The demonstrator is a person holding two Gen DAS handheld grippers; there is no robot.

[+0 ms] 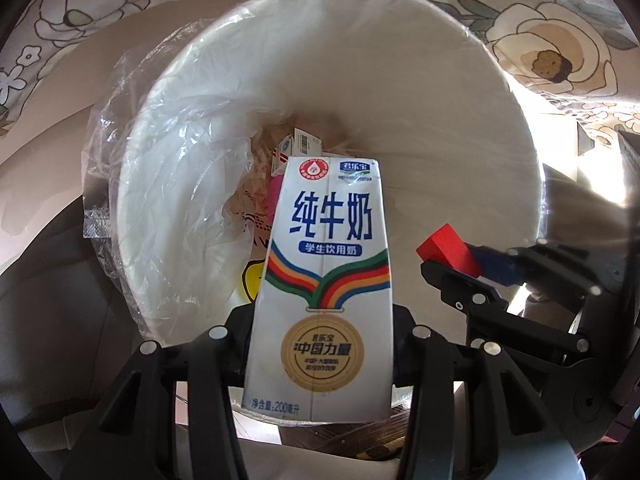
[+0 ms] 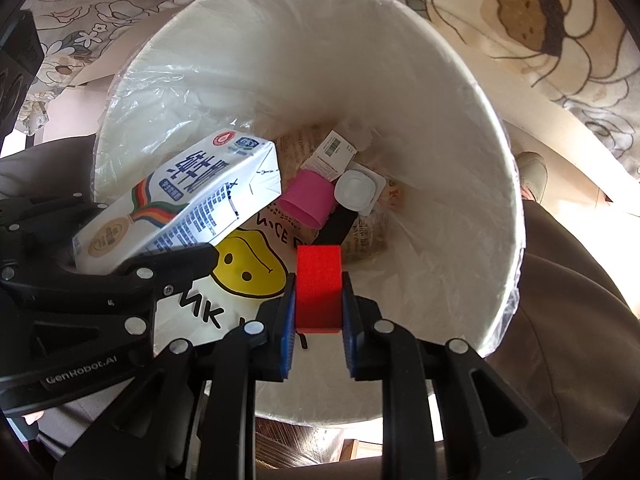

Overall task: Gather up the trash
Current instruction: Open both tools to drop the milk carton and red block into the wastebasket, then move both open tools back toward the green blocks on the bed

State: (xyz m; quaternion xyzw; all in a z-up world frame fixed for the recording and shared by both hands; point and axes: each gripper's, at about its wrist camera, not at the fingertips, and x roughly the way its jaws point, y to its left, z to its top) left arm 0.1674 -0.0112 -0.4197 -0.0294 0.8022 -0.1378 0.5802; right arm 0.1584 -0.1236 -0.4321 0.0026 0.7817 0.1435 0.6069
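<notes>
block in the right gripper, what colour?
Solid red block, clamped between blue-padded fingers of the right gripper. Right wrist view shows it best.

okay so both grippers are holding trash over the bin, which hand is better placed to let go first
Probably the right. The right gripper holds the small red foam block over the white lined bin's middle. The left gripper holds the white milk carton nearer the rim, still tilted.

Two wrist fisheyes close above the shared white bin [image 1: 460, 128], both facing down inside.
</notes>
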